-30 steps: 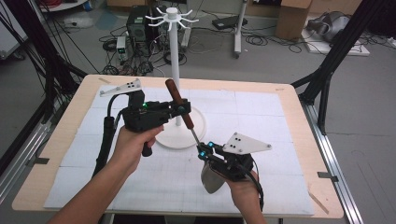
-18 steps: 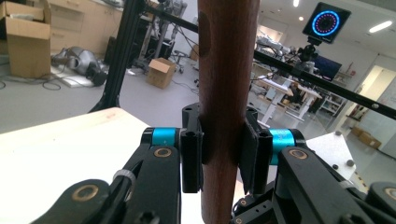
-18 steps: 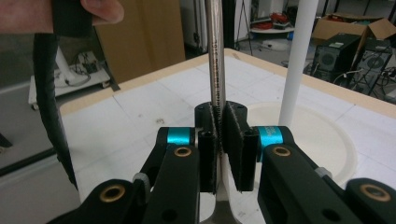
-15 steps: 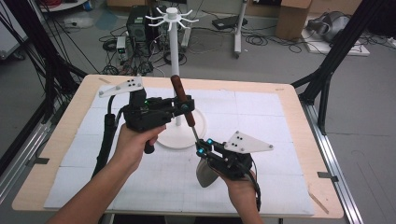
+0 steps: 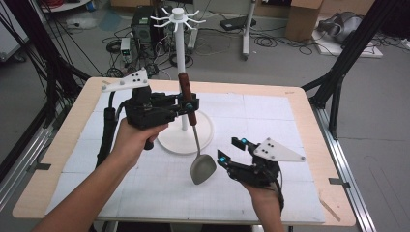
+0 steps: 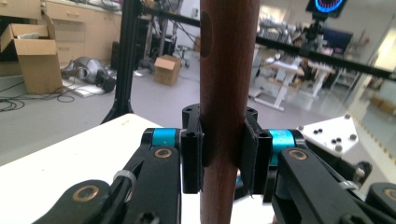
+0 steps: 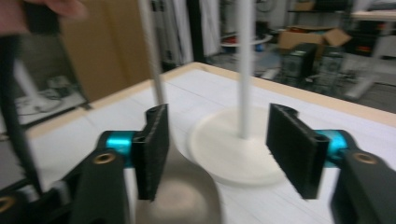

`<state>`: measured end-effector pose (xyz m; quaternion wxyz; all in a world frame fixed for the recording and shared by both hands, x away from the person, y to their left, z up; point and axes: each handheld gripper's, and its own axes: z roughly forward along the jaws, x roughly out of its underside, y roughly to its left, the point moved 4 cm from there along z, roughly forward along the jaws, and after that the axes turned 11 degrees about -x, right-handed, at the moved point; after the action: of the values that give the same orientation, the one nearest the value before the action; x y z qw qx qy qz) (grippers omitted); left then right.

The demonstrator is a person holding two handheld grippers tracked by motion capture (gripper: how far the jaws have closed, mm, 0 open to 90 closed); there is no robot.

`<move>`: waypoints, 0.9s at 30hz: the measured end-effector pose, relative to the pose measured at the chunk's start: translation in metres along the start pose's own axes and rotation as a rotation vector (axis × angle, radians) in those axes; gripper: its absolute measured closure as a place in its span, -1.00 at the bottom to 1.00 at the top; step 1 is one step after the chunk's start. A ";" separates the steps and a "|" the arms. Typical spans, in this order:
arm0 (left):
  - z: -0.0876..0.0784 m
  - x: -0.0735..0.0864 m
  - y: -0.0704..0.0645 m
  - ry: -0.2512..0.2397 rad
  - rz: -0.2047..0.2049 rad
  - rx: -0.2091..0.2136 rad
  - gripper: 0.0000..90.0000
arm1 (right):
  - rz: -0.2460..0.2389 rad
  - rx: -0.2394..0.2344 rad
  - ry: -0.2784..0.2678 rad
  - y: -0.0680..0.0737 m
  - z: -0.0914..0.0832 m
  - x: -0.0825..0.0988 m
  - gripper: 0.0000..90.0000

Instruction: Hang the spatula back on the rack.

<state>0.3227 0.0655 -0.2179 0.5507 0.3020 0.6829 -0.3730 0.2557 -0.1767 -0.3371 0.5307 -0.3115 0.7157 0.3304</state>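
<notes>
One grip bears the ladle (image 5: 195,140) now: left gripper (image 5: 189,107) clenches its handle beside the stand (image 5: 183,87); right gripper (image 5: 228,151) has just released the bowl. Swinging, it could hit the stand.

Right gripper view blurred; spatula (image 7: 175,196) blade cut by bottom edge. Left gripper view: wooden handle (image 6: 227,93) cut top and bottom.

A robotics lab: beyond the left gripper (image 5: 189,105) stand a computer tower (image 5: 141,23) amid tangled floor cables (image 5: 212,46), cardboard boxes (image 6: 29,56), black frame struts (image 5: 355,43) (flanking the bench (image 5: 300,104)) and office desks (image 6: 285,77).
</notes>
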 end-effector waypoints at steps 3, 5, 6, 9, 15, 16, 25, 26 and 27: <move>0.002 -0.011 0.005 0.016 0.029 -0.001 0.62 | 0.006 0.067 0.019 -0.012 -0.016 0.009 -0.44; 0.004 -0.020 0.008 0.018 0.041 -0.012 0.62 | -0.003 0.099 0.028 -0.019 -0.025 0.014 -0.46; 0.006 -0.023 0.009 0.017 0.044 -0.017 0.62 | -0.004 0.111 0.030 -0.022 -0.028 0.016 -0.49; 0.013 -0.033 0.013 0.026 0.051 -0.029 0.62 | -0.010 0.138 0.035 -0.029 -0.036 0.019 -0.53; 0.030 -0.052 0.018 0.045 0.059 -0.062 0.62 | -0.033 0.173 0.085 -0.037 -0.044 0.024 -0.59; 0.033 -0.055 0.018 0.050 0.059 -0.066 0.62 | -0.028 0.180 0.086 -0.039 -0.045 0.025 -0.59; 0.053 -0.070 0.027 0.082 0.054 -0.107 0.62 | 0.000 0.188 0.081 -0.045 -0.049 0.029 -0.59; 0.054 -0.071 0.028 0.081 0.052 -0.109 0.62 | -0.003 0.186 0.076 -0.045 -0.049 0.029 -0.59; 0.055 -0.072 0.028 0.081 0.053 -0.112 0.62 | 0.000 0.186 0.076 -0.045 -0.049 0.029 -0.59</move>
<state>0.3899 0.0347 -0.1591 0.5485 0.3038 0.7160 -0.3070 0.2570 -0.2455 -0.3606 0.5299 -0.2731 0.7629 0.2502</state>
